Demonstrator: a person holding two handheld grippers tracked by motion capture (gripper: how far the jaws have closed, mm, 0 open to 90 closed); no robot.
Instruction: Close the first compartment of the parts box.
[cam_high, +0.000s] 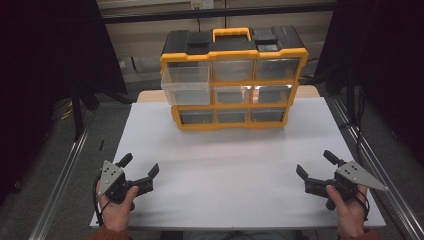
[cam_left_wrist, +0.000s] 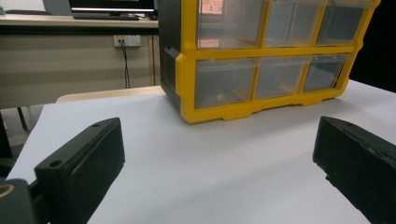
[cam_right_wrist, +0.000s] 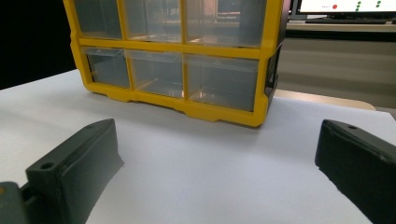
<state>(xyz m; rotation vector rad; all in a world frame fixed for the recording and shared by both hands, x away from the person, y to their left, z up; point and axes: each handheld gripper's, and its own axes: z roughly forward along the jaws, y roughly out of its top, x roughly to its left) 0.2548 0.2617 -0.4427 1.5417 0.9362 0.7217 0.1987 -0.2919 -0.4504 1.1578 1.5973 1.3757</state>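
Observation:
A yellow and black drawer organizer (cam_high: 232, 80) stands at the far middle of the white table (cam_high: 225, 170), with three rows of clear drawers. Its top-left drawer (cam_high: 186, 83) is pulled out toward me; the others sit flush. My left gripper (cam_high: 139, 165) rests near the front left of the table, open, with nothing between its jaws. My right gripper (cam_high: 315, 163) rests near the front right, also open and holding nothing. In the left gripper view the organizer (cam_left_wrist: 266, 60) is ahead to the right; in the right gripper view the organizer (cam_right_wrist: 177, 56) is ahead to the left.
Metal rails (cam_high: 65, 165) run along both sides of the table. Dark curtains hang at left and right. A desk with a monitor (cam_left_wrist: 112, 7) stands beyond the table, and a wall socket (cam_left_wrist: 127, 41) is below it.

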